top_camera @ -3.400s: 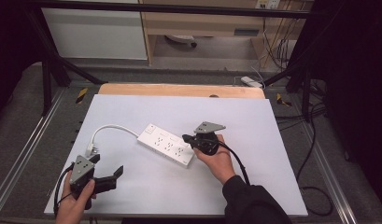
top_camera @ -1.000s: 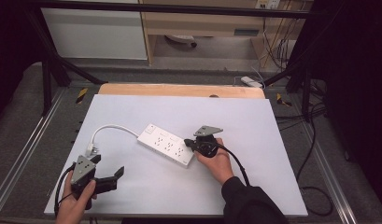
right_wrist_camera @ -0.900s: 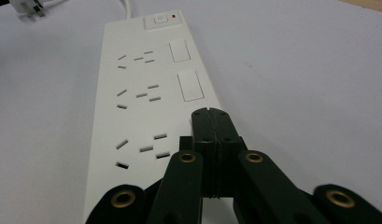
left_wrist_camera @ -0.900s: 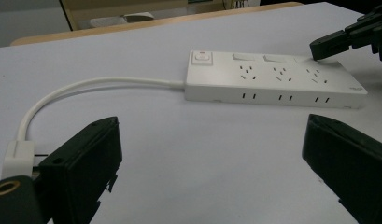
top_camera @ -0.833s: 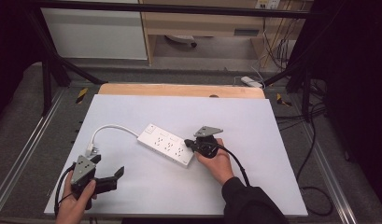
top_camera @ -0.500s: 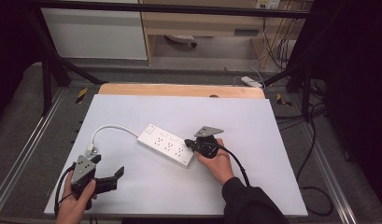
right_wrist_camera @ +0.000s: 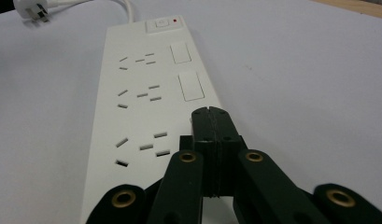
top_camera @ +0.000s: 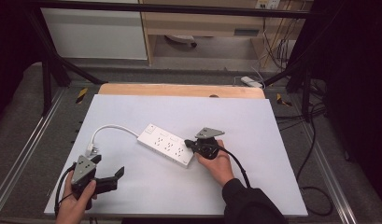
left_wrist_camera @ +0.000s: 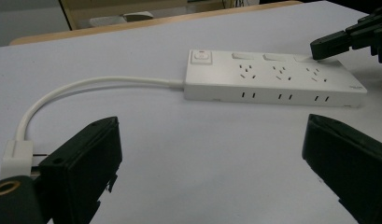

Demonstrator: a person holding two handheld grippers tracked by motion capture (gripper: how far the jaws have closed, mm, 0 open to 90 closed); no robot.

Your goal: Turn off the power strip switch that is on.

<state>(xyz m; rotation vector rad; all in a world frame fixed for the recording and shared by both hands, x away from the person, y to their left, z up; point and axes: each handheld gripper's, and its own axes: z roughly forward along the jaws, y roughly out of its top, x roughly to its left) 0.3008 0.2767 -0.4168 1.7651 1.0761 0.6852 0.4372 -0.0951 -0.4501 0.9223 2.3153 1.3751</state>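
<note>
A white power strip (top_camera: 166, 145) lies at an angle in the middle of the white table top; its cord (top_camera: 108, 128) curves left to a white plug (top_camera: 91, 150). My right gripper (top_camera: 188, 144) is shut, with nothing between its jaws, and its tip rests on the strip's near end, at the third switch. In the right gripper view the closed jaw tip (right_wrist_camera: 211, 116) covers that switch on the power strip (right_wrist_camera: 146, 93). My left gripper (top_camera: 115, 177) stands open near the front left edge, close to the plug (left_wrist_camera: 16, 156), with the power strip (left_wrist_camera: 272, 77) ahead of it.
The white table top (top_camera: 254, 121) has a wooden strip (top_camera: 179, 89) along its far edge. Metal frame rails run along both sides. Black cables trail on the floor at the right.
Since 3.4 s ago my right gripper has dropped slightly onto the strip's near end. The left gripper has not moved.
</note>
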